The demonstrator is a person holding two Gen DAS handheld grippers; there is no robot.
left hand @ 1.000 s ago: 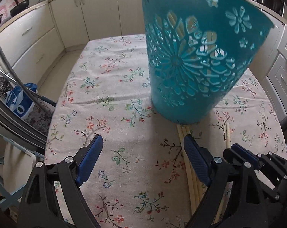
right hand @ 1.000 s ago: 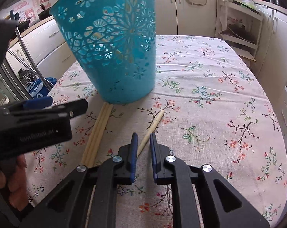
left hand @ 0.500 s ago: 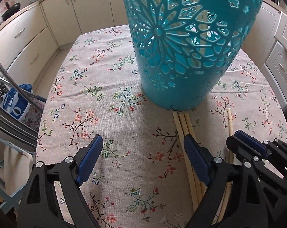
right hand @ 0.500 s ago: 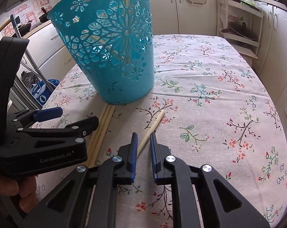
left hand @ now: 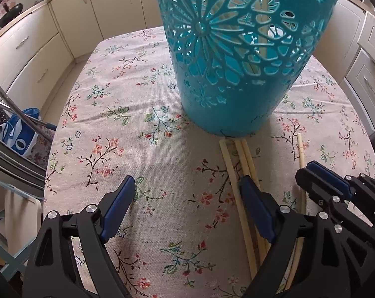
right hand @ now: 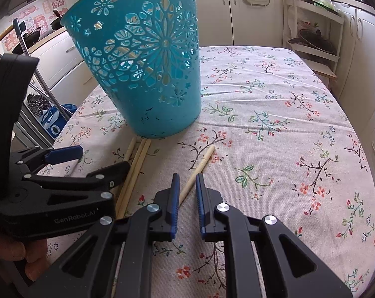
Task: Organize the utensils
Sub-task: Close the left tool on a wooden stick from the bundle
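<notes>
A teal cut-out basket (left hand: 237, 74) (right hand: 147, 74) stands on the floral tablecloth (left hand: 137, 99) with pale sticks showing through its holes. A bundle of wooden chopsticks (left hand: 247, 159) (right hand: 137, 159) lies in front of its base. A single chopstick (left hand: 300, 151) (right hand: 204, 159) lies to the right of the bundle. My left gripper (left hand: 187, 183) (right hand: 104, 157) is open and empty, its right finger over the bundle. My right gripper (right hand: 187, 177) (left hand: 304, 168) is almost shut, and the single chopstick runs through the narrow gap without the pads pressing it.
Cream cabinets (left hand: 25, 49) surround the table. A blue bag (left hand: 18, 136) and metal poles (right hand: 38, 74) stand off the left edge. A white rack with pans (right hand: 311, 42) is at the back right. A person's hand (right hand: 13, 253) holds the left gripper.
The left gripper has moved in toward the basket, which now fills more of its view. It also reaches farther over the chopstick bundle. The right gripper has stayed still.
</notes>
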